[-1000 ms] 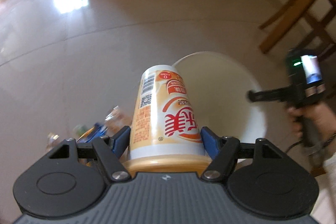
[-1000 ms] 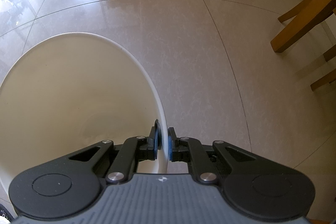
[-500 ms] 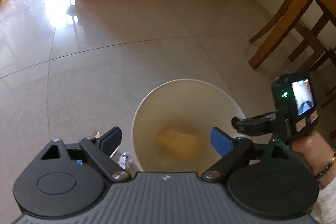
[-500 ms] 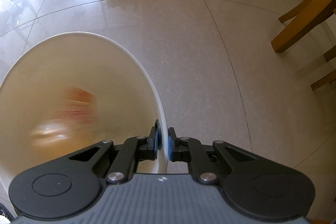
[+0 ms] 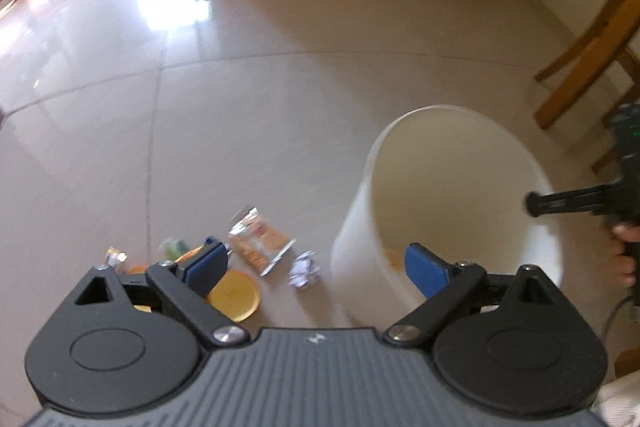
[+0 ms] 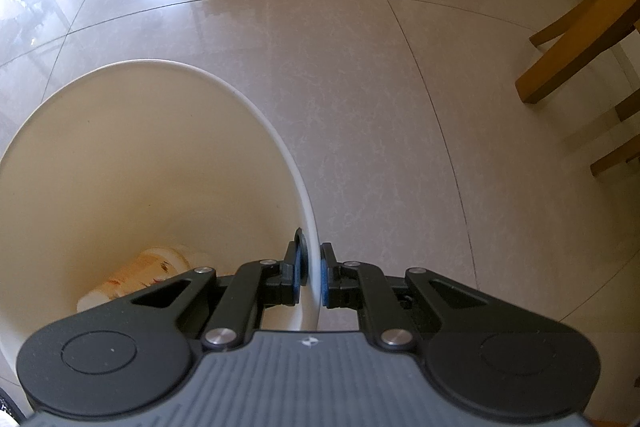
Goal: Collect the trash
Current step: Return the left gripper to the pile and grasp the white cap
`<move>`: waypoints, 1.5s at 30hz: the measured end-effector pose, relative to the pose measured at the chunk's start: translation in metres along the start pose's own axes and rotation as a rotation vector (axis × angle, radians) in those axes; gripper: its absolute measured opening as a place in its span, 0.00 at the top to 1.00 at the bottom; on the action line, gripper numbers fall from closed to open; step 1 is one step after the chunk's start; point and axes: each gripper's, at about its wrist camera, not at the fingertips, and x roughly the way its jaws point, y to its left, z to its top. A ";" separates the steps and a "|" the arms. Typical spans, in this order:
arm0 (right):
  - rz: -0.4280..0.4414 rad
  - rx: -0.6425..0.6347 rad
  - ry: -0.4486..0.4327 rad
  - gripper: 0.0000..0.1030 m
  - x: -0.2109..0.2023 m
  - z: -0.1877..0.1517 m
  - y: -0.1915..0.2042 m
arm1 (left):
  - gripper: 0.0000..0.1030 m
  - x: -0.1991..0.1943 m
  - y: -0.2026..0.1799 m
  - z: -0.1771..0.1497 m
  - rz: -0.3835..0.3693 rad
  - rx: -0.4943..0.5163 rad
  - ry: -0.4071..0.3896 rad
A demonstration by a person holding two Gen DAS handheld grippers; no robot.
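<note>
Left wrist view: the left gripper [image 5: 316,265] hangs spread wide and empty above the floor, with the white bin [image 5: 448,211] at about 2 o'clock from it. On the tiles at 10 to 12 o'clock lie the pieces not yet collected: a yellow lid [image 5: 234,293] just beside the left pad, a torn snack wrapper [image 5: 260,243] beyond it, a crumpled paper ball [image 5: 305,269] near the bin's wall, and small scraps [image 5: 116,255] farther toward 9 o'clock. All look light. The wrapper is thin, limp and likely slick, so a pinch across a raised crinkled edge should hold best. The paper ball is soft and will squash, so it can be taken across its middle. The lid is flat and stiff, lying against the tile, and probably needs a finger worked under its rim.

Right wrist view: the right gripper [image 6: 310,279] is pinching the bin's rim [image 6: 308,211] at 12 o'clock, one pad inside the wall and one outside, steadying it. A paper cup [image 6: 136,277] lies on its side at the bin's bottom, at 9 o'clock.
</note>
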 end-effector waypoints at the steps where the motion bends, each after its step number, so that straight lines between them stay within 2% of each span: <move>1: 0.001 0.000 0.000 0.89 0.000 0.000 0.000 | 0.08 0.002 0.006 -0.004 0.004 -0.011 0.004; 5: 0.001 0.002 0.001 0.89 0.000 0.000 0.000 | 0.08 0.009 0.041 -0.026 0.042 -0.061 0.013; 14: -0.002 0.000 0.000 0.89 0.000 0.000 0.000 | 0.08 0.047 0.117 -0.080 0.149 -0.175 0.124; 17: -0.008 -0.007 -0.002 0.89 0.000 0.000 0.001 | 0.08 0.064 0.149 -0.102 0.178 -0.257 0.157; 24: -0.014 -0.014 -0.003 0.88 0.000 -0.002 0.002 | 0.12 0.103 0.213 -0.134 0.190 -0.445 0.237; 26: -0.013 -0.012 -0.004 0.88 0.000 -0.003 0.003 | 0.17 0.112 0.226 -0.143 0.208 -0.487 0.250; 37: -0.019 -0.013 -0.007 0.88 -0.002 -0.005 0.004 | 0.45 0.161 0.257 -0.165 0.274 -0.498 0.314; 45: -0.033 -0.022 -0.009 0.88 -0.003 -0.006 0.009 | 0.49 0.178 0.261 -0.171 0.291 -0.496 0.324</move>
